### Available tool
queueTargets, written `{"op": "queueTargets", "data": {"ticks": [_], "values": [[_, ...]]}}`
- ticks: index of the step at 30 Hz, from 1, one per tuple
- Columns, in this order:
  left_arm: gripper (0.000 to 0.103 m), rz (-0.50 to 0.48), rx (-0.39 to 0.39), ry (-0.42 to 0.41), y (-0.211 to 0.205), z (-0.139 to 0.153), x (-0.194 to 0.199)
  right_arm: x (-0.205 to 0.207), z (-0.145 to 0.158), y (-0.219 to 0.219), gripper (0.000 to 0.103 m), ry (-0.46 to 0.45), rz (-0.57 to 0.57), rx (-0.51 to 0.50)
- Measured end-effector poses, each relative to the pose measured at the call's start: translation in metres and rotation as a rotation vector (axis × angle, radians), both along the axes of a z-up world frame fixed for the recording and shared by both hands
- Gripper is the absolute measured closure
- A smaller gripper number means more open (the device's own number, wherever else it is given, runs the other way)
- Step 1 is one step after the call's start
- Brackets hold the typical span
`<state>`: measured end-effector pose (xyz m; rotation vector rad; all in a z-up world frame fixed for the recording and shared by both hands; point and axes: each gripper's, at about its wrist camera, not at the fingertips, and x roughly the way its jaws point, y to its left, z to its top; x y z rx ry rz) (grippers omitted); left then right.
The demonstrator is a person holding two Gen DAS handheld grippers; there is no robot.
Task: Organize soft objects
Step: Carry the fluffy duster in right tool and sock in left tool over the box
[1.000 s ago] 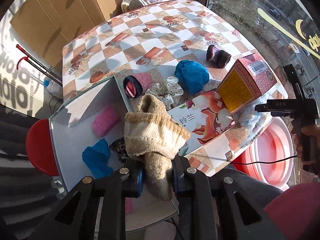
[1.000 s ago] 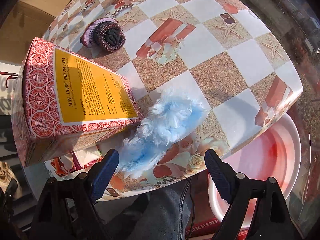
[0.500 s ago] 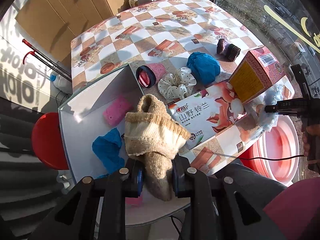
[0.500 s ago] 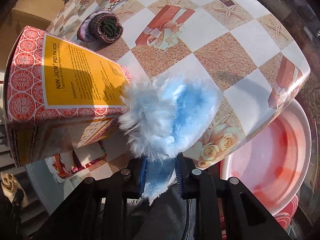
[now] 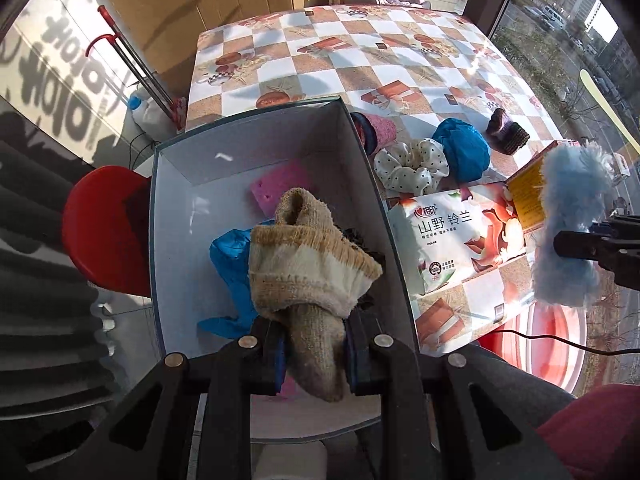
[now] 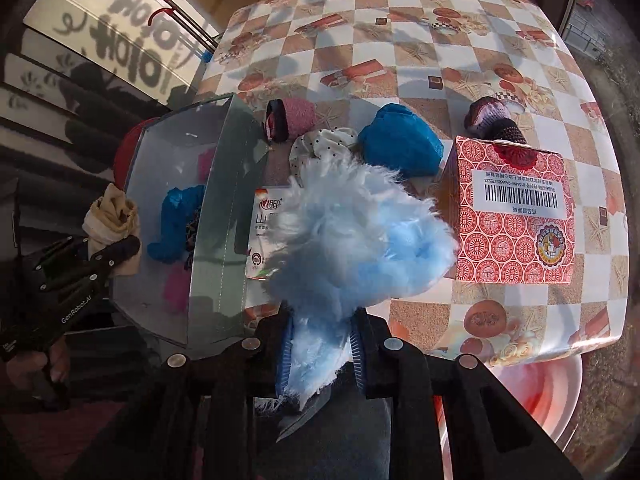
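Note:
My left gripper (image 5: 314, 354) is shut on a beige knitted sock (image 5: 308, 260) and hangs over the open white box (image 5: 180, 216). Inside the box lie a pink sponge (image 5: 280, 190) and a blue cloth (image 5: 230, 254). My right gripper (image 6: 320, 354) is shut on a fluffy light-blue piece (image 6: 356, 236), lifted above the table's front edge; that fluffy piece (image 5: 568, 232) shows at the right of the left wrist view. On the table lie a pink rolled sock (image 6: 294, 120), a dotted white scrunchie (image 5: 412, 164), a blue ball of cloth (image 6: 400, 144) and a dark purple knit roll (image 6: 496, 120).
A red patterned carton (image 6: 516, 216) and a flat tissue pack (image 5: 452, 236) lie near the table's front edge. Below the table stands a pink basin (image 6: 536, 396). A red stool (image 5: 106, 232) is left of the box. A person's hand (image 6: 48, 364) holds the left gripper.
The right gripper closed on the fluffy blue piece and lifted it off the table, swinging toward the box. The left gripper carried the beige sock leftward over the box.

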<state>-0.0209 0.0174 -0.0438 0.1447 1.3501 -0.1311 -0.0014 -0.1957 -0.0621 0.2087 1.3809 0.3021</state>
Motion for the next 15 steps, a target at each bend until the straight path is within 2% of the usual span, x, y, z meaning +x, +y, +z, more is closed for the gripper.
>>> {"op": "queueTargets", "data": {"ticks": [3, 9, 15], "values": [[0.078, 0.070, 0.000, 0.001, 0.019, 0.000, -0.004, 0.023, 0.012, 0.051, 0.077, -0.041, 0.111, 0.016], [0.078, 0.201, -0.002, 0.016, 0.049, -0.004, -0.015, 0.057, 0.029, 0.125, 0.077, -0.073, 0.276, 0.052], [0.078, 0.290, -0.005, 0.026, 0.063, -0.008, -0.022, 0.069, 0.035, 0.177, 0.077, -0.070, 0.390, 0.051]]}}
